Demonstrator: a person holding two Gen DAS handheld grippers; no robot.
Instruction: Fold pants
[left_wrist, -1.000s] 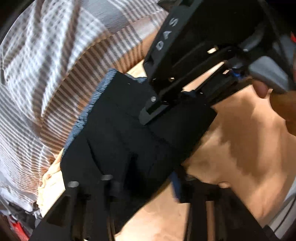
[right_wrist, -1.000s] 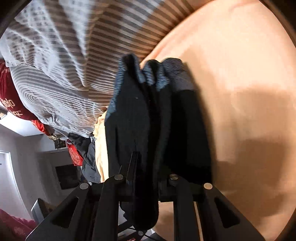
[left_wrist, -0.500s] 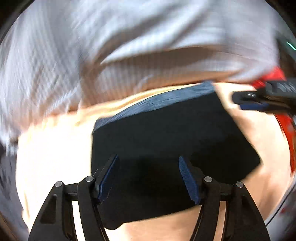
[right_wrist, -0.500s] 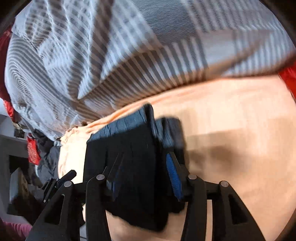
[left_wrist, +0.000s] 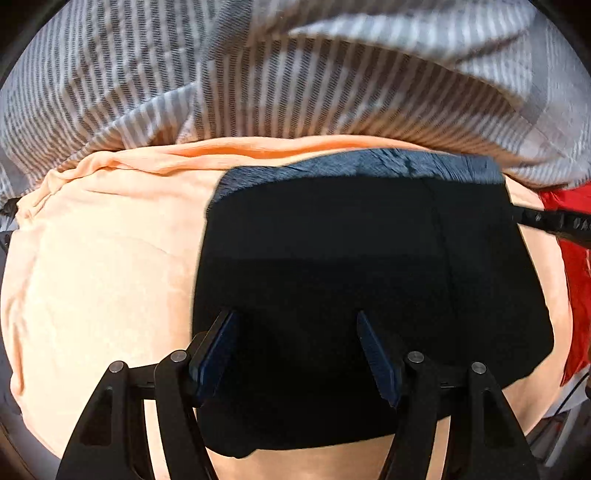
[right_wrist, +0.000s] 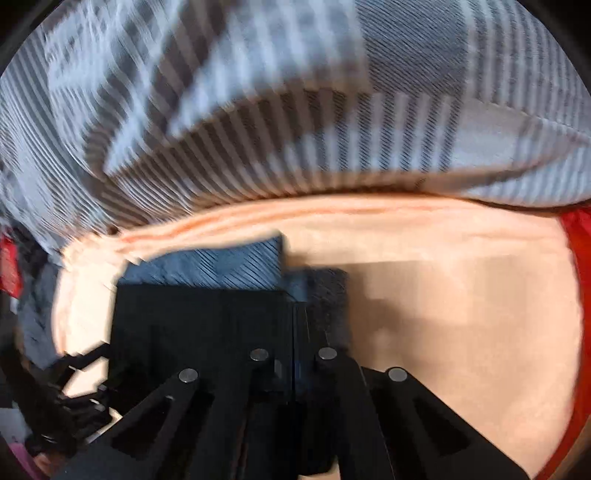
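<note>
Right gripper (right_wrist: 293, 365) closed since 0.5 s ago, now clamped on pants (left_wrist: 369, 280) | left gripper (left_wrist: 295, 350) fingers apart above them | pants folded flat on orange sheet (left_wrist: 96, 273), near its far edge by striped blanket (left_wrist: 258, 74)

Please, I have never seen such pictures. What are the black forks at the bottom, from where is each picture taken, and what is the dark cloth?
The black forks are two hand-held grippers; a person carries one in each hand. Each has a wide-angle camera looking along its fingers, so each picture is that gripper's own view. The left gripper is open above the folded black pants, which lie on an orange sheet. The right gripper looks shut at the right edge of the same pants; whether it pinches cloth is unclear. Behind lies a grey striped blanket, and some red fabric at the right.
</note>
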